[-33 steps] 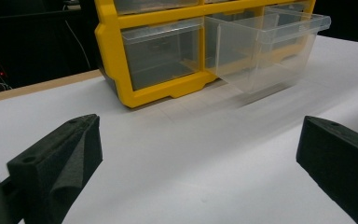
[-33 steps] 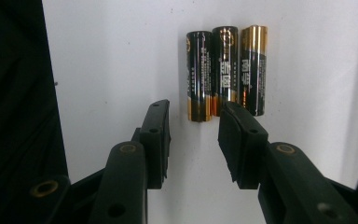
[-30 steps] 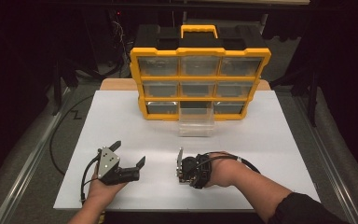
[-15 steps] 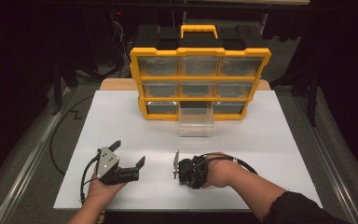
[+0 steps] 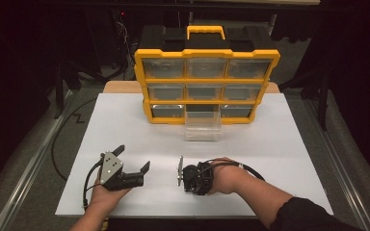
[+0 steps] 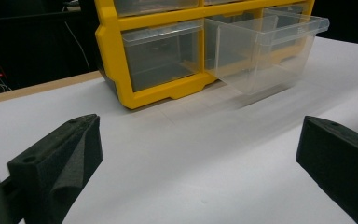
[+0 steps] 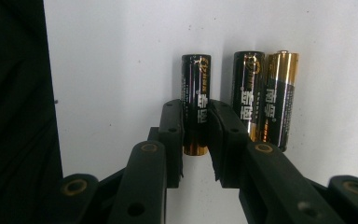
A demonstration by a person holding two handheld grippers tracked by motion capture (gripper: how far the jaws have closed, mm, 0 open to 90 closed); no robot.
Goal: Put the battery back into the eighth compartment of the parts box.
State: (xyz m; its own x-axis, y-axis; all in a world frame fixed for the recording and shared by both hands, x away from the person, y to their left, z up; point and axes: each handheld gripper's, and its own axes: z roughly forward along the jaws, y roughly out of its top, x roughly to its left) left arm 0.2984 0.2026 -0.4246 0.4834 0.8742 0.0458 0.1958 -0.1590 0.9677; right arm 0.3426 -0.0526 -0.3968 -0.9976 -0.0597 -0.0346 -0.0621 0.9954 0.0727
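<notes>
- Plenty of bare white table (image 5: 279,159) between the hands and the yellow drawer box (image 5: 204,79) at the far edge; one clear drawer (image 5: 202,126) sticks out at the bottom middle.
- Left gripper (image 5: 134,167) sits near the front edge, jaws spread wide, nothing in them.
- Right gripper (image 7: 196,135) has just been closing, pads squeezing one battery (image 7: 196,100) lying on the table.
- Two more batteries (image 7: 265,93) lie just beside it.

White desk (image 5: 289,144) on a wooden top, brightly lit from above. Grey floor (image 5: 24,144) on both sides. Dark surroundings behind, with cables (image 5: 120,33) and black stands (image 5: 58,91).
</notes>
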